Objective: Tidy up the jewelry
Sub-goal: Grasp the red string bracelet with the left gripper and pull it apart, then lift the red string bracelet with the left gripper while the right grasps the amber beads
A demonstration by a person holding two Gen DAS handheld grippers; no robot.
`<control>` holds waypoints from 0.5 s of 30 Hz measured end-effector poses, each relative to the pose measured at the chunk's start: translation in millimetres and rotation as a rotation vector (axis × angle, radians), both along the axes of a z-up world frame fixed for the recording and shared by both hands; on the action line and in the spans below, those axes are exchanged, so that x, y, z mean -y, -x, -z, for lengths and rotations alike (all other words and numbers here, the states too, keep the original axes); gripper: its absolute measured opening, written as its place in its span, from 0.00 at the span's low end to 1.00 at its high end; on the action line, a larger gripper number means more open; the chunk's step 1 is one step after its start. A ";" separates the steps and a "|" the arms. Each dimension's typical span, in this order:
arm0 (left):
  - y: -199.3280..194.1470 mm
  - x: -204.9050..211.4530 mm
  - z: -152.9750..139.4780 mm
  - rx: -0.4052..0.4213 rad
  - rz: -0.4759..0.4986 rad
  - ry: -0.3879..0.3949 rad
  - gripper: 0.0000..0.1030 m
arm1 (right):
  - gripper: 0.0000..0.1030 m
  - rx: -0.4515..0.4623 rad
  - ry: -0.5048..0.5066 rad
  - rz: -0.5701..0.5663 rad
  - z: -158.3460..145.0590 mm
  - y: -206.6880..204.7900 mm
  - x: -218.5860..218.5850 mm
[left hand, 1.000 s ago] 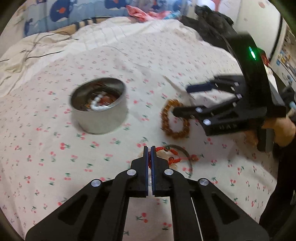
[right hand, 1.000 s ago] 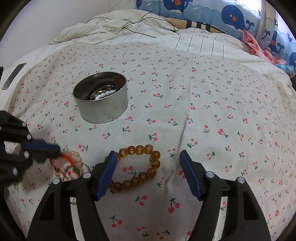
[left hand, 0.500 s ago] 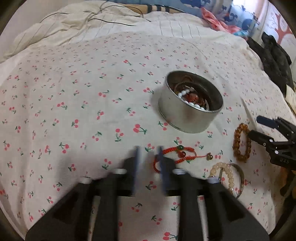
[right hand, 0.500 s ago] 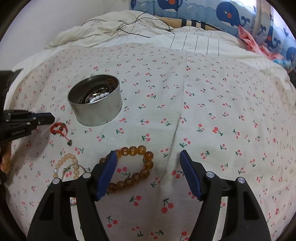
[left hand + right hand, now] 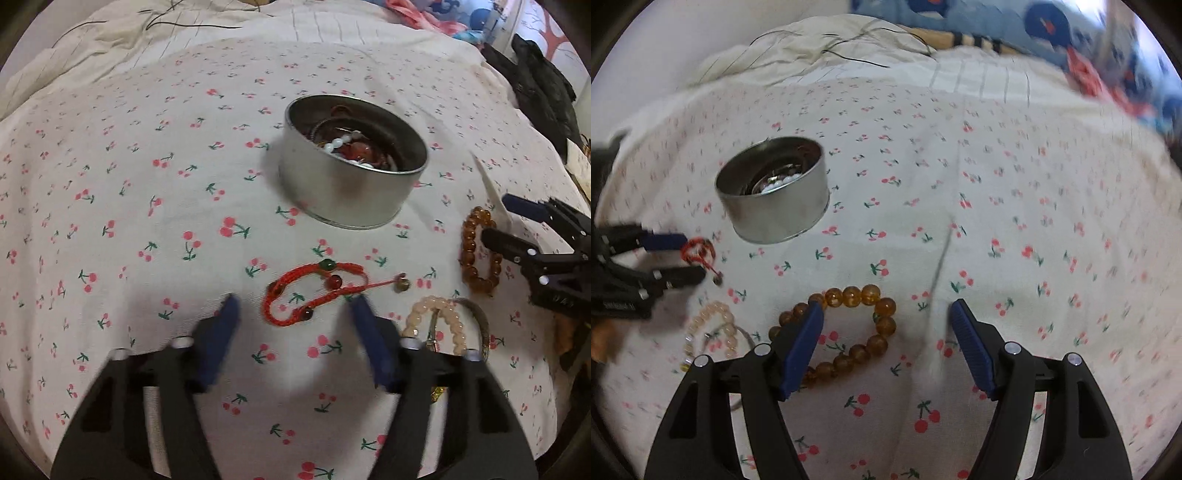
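A round metal tin holding beads stands on the cherry-print sheet; it also shows in the right wrist view. A red cord bracelet lies flat just ahead of my open, empty left gripper; in the right wrist view the bracelet sits between the left gripper's fingers. An amber bead bracelet lies under my open right gripper, its left finger over the beads. A pale pink bead bracelet and a thin bangle lie to the right.
The cherry-print sheet covers the bed. A rumpled cream duvet with black cables lies at the back. Dark clothes are piled at the far right edge.
My left gripper has let go of the red cord bracelet and opened wide; the bracelet now lies on the sheet nearer the tin. My right gripper stays open over the amber bracelet.
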State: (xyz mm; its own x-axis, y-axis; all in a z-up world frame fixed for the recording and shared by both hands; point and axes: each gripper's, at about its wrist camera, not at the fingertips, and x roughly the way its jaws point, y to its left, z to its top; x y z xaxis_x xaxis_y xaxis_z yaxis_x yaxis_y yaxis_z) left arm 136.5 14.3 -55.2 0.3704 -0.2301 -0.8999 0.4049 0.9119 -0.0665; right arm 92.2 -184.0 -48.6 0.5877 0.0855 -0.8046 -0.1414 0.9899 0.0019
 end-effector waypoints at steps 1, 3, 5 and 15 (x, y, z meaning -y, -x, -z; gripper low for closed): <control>-0.8 -1.9 -1.0 -0.002 -0.005 0.011 0.23 | 0.67 0.027 -0.019 -0.004 -4.0 1.9 -0.2; -2.6 -7.2 -3.7 -0.001 -0.021 0.033 0.16 | 0.74 0.058 -0.050 -0.020 -8.6 4.1 -1.6; -2.9 -8.9 -6.7 0.019 -0.029 0.032 0.12 | 0.79 0.049 -0.029 -0.037 -3.7 2.8 -6.9; -0.8 -6.6 -6.6 0.015 -0.038 0.012 0.12 | 0.13 -0.067 -0.071 -0.039 11.3 -4.9 0.6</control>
